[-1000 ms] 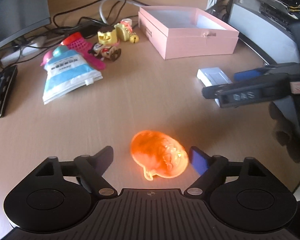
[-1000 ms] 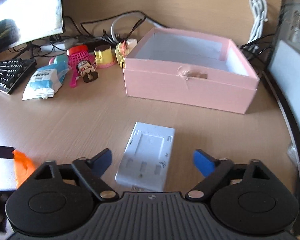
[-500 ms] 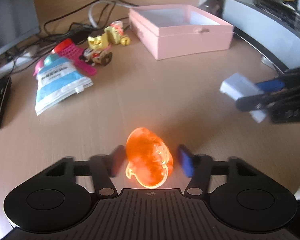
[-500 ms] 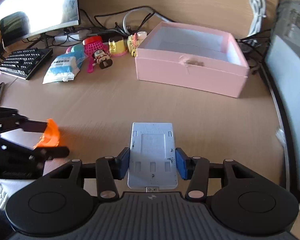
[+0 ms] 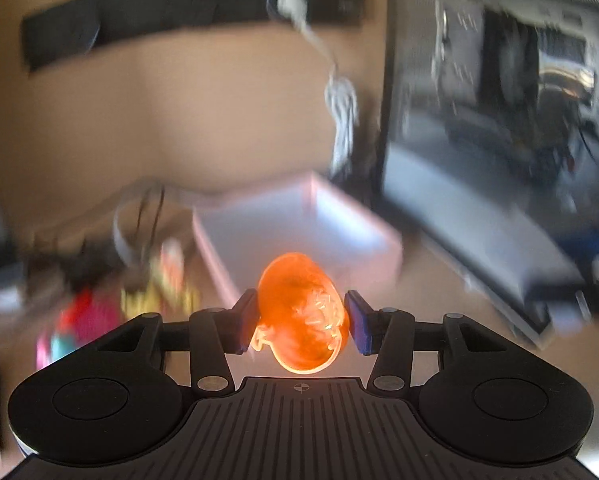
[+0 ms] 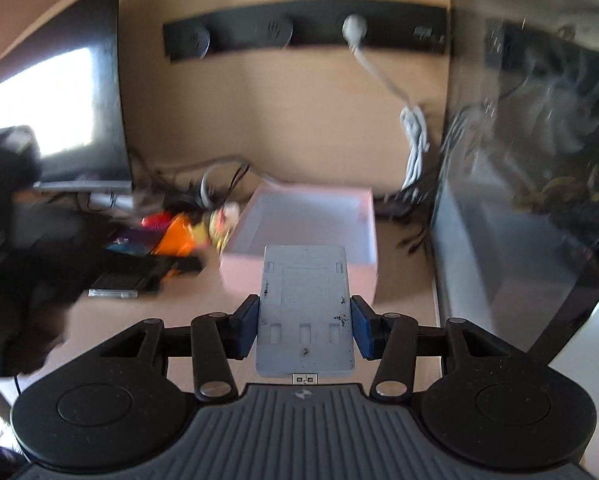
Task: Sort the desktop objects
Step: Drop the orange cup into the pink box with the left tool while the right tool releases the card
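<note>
My left gripper (image 5: 301,322) is shut on a translucent orange toy (image 5: 299,316) and holds it in the air in front of the open pink box (image 5: 299,232). My right gripper (image 6: 304,326) is shut on a flat white plastic plate (image 6: 304,312) and holds it in the air, just before the same pink box (image 6: 303,232). The orange toy (image 6: 175,236) and the left gripper show blurred at the left of the right wrist view. Both views are motion-blurred.
Small toys and a pink item (image 5: 147,300) lie left of the box among cables. A computer case (image 6: 531,168) stands at the right, a monitor (image 6: 59,112) at the left. A white cable (image 6: 413,136) hangs on the back wall.
Both grippers closed on their objects, the left on the orange toy, the right on the white plate. Both lifted them off the desk and moved toward the pink box.
</note>
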Tool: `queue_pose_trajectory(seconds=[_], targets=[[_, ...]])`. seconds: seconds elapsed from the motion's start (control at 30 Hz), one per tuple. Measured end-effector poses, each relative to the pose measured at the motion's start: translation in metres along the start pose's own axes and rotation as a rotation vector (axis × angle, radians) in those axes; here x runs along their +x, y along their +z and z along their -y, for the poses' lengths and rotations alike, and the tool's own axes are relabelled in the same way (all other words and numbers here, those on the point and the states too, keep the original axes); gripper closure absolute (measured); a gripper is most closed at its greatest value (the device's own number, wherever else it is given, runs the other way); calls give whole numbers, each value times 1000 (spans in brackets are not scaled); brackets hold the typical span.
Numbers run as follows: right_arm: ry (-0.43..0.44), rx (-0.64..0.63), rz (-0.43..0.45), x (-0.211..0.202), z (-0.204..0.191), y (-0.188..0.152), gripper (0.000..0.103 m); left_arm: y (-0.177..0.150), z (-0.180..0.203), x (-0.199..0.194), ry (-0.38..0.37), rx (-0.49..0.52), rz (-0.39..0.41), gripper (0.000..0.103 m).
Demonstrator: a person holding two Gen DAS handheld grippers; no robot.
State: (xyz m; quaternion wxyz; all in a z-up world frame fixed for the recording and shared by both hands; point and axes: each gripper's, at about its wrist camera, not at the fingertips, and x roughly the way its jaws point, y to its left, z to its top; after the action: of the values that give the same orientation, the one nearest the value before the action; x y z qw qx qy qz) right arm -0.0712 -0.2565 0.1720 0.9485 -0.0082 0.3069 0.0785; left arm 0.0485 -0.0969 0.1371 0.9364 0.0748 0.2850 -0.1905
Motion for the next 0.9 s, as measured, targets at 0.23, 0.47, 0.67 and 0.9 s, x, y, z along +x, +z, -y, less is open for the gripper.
queue_pose_trajectory(seconds=[0.23,0.47,0.67,0.9], targets=[[-38,-8,29,11,2,16,56,52,-10,35,51,-38,39,13],[-35,0,-3,48,19,32,56,-14,-30,3,85,-101,-63,5],[-44,68,-45,108,31,60,56,-84,-49,-38,154,-205,-178,3],[-42,78,-50,185,13,81,51,-127,-78,-66,254,-336,-240,3]])
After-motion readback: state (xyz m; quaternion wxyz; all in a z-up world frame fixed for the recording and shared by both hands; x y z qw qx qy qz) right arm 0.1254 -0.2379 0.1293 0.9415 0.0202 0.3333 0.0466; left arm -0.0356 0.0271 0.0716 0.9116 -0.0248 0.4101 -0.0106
